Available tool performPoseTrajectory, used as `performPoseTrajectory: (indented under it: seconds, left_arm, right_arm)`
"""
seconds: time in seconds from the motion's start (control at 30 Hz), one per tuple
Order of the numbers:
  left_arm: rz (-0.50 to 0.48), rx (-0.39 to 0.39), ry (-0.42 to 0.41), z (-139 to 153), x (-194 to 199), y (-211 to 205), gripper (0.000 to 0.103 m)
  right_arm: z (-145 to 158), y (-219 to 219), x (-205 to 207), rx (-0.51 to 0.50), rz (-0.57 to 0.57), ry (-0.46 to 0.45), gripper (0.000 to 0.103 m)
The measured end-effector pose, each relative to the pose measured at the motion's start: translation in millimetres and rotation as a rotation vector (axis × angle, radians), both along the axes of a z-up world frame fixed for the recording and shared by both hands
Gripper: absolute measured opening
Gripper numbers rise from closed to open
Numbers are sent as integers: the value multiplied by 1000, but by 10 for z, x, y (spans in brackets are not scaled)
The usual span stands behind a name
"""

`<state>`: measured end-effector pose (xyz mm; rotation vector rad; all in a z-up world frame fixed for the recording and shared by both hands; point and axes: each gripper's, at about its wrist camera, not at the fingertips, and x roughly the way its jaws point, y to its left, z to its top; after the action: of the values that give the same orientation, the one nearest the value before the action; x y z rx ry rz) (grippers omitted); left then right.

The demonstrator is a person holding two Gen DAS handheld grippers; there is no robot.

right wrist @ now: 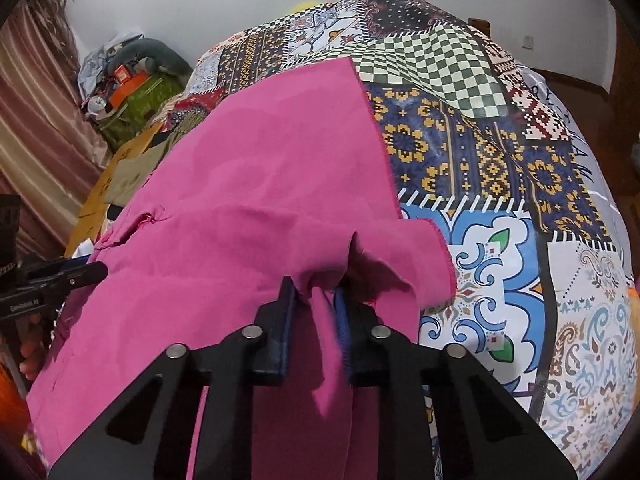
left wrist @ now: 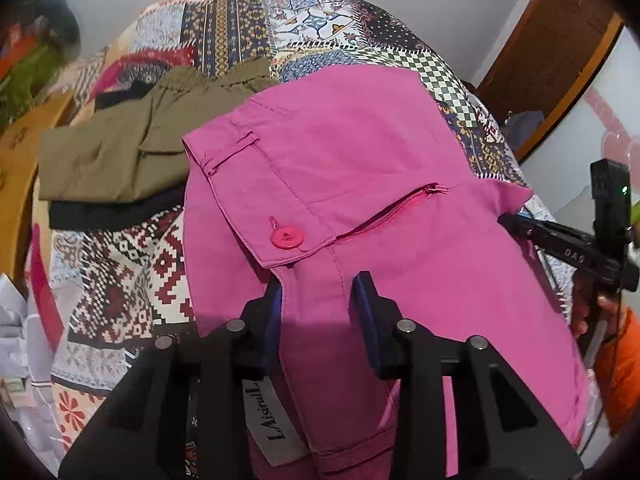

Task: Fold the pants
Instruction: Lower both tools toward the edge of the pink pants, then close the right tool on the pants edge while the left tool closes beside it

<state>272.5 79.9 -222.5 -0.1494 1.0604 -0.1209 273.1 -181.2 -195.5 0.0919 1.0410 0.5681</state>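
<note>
A: Left wrist view: I'm pinching the pink pants (left wrist: pixel 360 152) at frame centre with the left gripper (left wrist: pixel 320 296).

B: Right gripper (right wrist: pixel 314 300) is clamping soft, floppy cloth; I'm favouring the seams.

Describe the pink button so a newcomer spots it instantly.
Start at the patchwork bedspread and find the pink pants spread over it. On the waistband flap, left of the open zipper, sits the pink button: the only round, glossy thing on them.

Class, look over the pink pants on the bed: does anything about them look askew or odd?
Yes. The pink pants have an open zip gaping below the button, and the cloth bunches into a ridge at the right tool.
</note>
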Motion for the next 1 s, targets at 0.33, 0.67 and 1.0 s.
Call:
performPoseTrajectory:
  seconds: [0.33, 0.67, 1.0]
  left_arm:
    - [-5, 118, -18, 4, -15, -68, 32]
    - [-9, 145, -5, -5, -8, -84, 39]
    - [-36, 147, -32, 271, -3, -62, 41]
  right_arm:
    - [52, 43, -106, -91, -11, -16, 6]
    - [42, -32, -150, -89, -48, 17, 4]
    - [414, -123, -305, -104, -45, -91, 8]
